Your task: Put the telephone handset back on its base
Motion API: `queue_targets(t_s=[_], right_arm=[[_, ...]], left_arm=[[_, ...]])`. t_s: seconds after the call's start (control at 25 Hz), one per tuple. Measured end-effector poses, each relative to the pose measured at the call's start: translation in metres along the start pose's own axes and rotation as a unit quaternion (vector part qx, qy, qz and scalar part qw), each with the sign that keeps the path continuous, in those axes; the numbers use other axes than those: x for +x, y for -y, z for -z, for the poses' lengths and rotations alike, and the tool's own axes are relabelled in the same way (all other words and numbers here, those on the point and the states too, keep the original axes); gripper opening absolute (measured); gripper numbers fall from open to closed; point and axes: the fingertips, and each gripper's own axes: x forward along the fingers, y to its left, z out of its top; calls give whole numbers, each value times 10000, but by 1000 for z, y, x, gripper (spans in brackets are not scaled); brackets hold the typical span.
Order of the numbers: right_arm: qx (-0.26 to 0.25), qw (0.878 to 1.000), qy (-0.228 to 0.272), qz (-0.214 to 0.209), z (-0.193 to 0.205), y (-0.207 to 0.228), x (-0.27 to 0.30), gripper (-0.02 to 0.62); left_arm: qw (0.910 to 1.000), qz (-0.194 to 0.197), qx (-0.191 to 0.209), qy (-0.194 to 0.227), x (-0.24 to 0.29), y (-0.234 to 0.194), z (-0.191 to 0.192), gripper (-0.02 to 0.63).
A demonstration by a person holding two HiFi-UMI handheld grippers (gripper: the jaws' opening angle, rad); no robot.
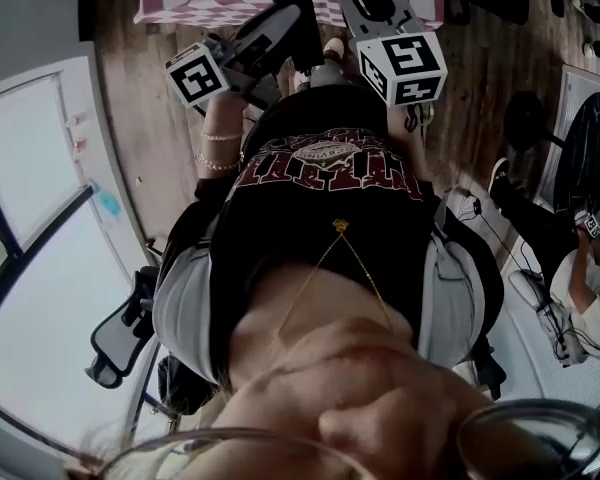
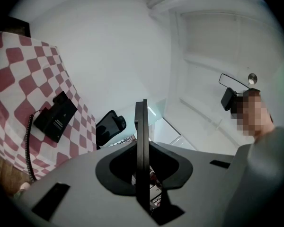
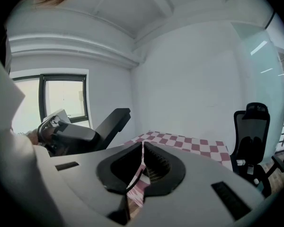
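Observation:
A black telephone [image 2: 55,116] lies on the red-and-white checked tablecloth [image 2: 19,79] in the left gripper view, with its coiled cord [image 2: 28,141] trailing towards the cloth's edge. I cannot tell whether the handset sits on the base. My left gripper [image 2: 141,104] is raised well away from it, jaws pressed together with nothing between them. My right gripper [image 3: 143,144] points over the same checked table [image 3: 189,143], its jaw tips meeting and empty. In the head view both marker cubes, left [image 1: 196,73] and right [image 1: 402,68], are held in front of the person's torso near the table.
A black office chair [image 3: 251,131] stands to the right of the table, and another chair [image 1: 120,338] is by the window wall. A second person [image 1: 580,288] sits on the floor at the right. A window [image 3: 61,98] is behind the left gripper.

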Motion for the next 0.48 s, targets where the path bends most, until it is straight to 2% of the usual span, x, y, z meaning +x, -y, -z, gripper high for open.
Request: queue_targets(t_s=[0.28,0.48], right_arm=[[-1,9998,40,-174,-13,28,29,28],[81,9997,25,-244,-23,74,61,29]], left_arm=[[9999,-127,44,51,25,-17,-26,81],[9998,-179,90,-14,69,-39,-55,81]])
